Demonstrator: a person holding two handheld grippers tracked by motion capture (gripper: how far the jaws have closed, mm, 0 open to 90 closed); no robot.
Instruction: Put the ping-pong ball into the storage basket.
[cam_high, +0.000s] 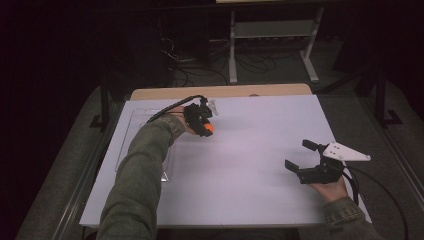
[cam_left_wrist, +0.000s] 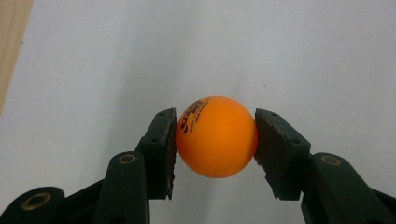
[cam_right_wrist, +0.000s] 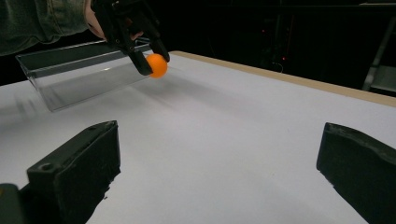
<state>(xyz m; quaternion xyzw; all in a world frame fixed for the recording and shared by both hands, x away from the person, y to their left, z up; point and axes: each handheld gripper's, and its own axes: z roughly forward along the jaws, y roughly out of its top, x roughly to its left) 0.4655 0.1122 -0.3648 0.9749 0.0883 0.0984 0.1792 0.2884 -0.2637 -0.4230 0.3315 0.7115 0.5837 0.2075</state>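
Note:
An orange ping-pong ball with black print is pinched between the two black pads of my left gripper, which hangs above the white sheet. In the high view the left gripper sits at the back left of the table with the ball at its tip. The right gripper view catches the ball lifted off the surface, next to a clear tray. My right gripper rests at the front right, open, with nothing between its jaws, as its own view confirms.
A clear plastic tray lies along the left side of the white sheet; its wall stands just behind the held ball. A wooden table edge runs along the back. Cables trail from both grippers.

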